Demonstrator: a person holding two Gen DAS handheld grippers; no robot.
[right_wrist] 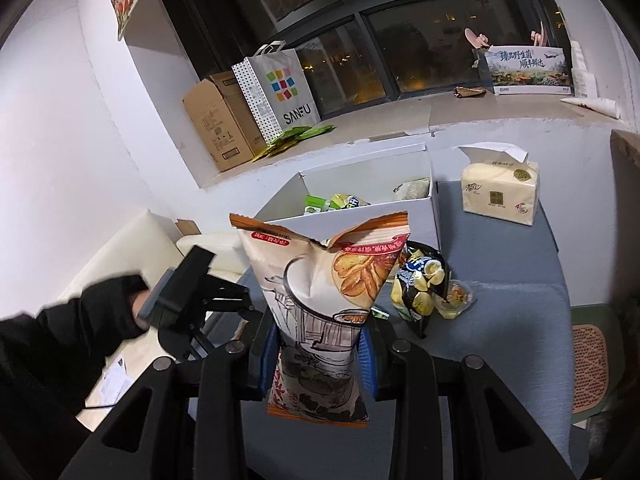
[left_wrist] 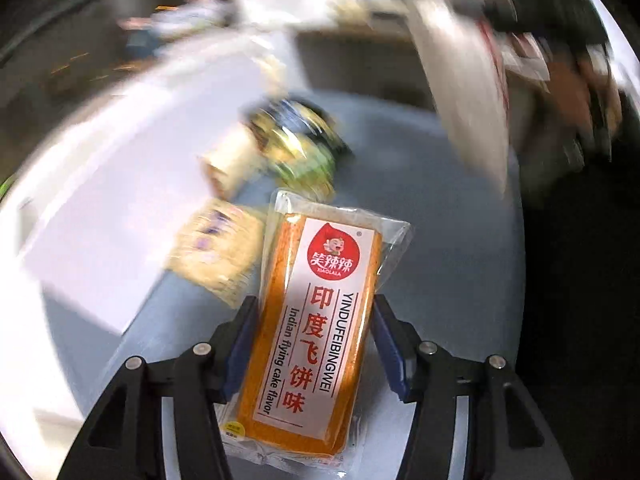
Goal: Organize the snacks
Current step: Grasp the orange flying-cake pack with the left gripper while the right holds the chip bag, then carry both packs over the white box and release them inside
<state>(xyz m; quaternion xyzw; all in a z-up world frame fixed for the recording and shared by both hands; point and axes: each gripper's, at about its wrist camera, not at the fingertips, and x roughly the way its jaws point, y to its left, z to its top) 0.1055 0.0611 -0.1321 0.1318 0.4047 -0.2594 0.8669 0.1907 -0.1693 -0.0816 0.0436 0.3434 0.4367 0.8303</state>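
Observation:
In the left wrist view an orange flat-cake snack packet [left_wrist: 332,264] with a white label lies lengthwise between the blue pads of my left gripper [left_wrist: 316,304], which is shut on its sides. It stays sharp while everything behind it is smeared. In the right wrist view my right gripper [right_wrist: 320,328] is shut on the lower part of a white and orange chip bag [right_wrist: 320,272], held upright in front of the open white box [right_wrist: 360,224]. The box holds several snack packs. A hand in a black sleeve [right_wrist: 120,308] holds the left gripper's body at the left.
On the grey-blue table [right_wrist: 500,320] a black and yellow chip bag [right_wrist: 420,284] and a small clear cup [right_wrist: 456,296] lie right of the held bag. A tissue pack [right_wrist: 500,192] stands at the back right. Blurred snack packs [left_wrist: 296,148] and a beige packet [left_wrist: 216,256] lie beyond the orange packet.

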